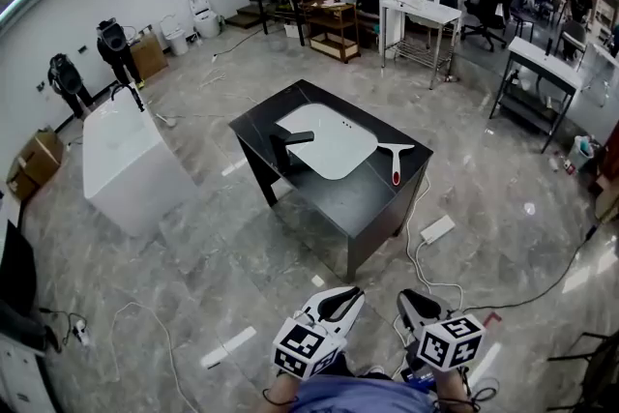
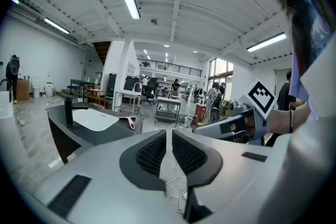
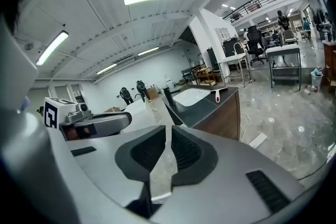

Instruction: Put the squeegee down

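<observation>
The white squeegee with a red handle lies flat on the black table, near its right corner, just beside the white sink. The left gripper and right gripper are well apart from the table, jaws pressed together, holding nothing.

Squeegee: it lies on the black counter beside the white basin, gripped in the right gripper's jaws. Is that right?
No. The squeegee lies free on the black counter beside the white basin; the right gripper is well away, jaws shut on nothing, as the head view shows.
</observation>
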`<state>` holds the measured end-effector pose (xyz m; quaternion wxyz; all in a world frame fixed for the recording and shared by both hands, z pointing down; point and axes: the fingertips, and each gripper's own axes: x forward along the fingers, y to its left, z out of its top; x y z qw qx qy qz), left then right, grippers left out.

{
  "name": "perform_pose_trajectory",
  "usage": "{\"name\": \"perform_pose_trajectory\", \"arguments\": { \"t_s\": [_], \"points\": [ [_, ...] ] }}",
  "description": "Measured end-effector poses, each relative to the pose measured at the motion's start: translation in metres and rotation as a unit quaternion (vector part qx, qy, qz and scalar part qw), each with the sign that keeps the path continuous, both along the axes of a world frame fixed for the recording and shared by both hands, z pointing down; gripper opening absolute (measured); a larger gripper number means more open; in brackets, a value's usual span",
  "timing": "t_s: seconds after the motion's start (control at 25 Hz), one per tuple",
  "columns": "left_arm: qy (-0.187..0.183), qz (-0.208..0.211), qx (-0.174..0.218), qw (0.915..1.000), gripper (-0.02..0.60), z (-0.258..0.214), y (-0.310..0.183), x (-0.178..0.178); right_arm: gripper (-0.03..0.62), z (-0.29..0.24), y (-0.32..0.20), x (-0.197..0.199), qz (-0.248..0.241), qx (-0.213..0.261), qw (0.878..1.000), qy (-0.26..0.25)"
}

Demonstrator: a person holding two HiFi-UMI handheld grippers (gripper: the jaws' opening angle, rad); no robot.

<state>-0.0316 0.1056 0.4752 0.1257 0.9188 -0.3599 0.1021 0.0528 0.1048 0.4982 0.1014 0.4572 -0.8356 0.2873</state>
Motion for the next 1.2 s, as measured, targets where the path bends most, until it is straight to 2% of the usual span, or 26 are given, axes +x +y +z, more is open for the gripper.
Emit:
{"name": "perform_pose_trajectory", "arguments": {
  "t_s": [0.52,1.2],
  "points": [
    [-0.014,-0.009,0.006,0.9998,0.031,0.002,0.035,0.028,0.041,0.002,0.036,0.024,-0.019,0.011,1.000,-0.002],
    [-0.019,-0.012,0.013,0.9997,0.031,-0.001,0.030,0.036,0.040,-0.002,0.028,0.032,-0.024,0.021,0.999,-0.003]
  ]
}}
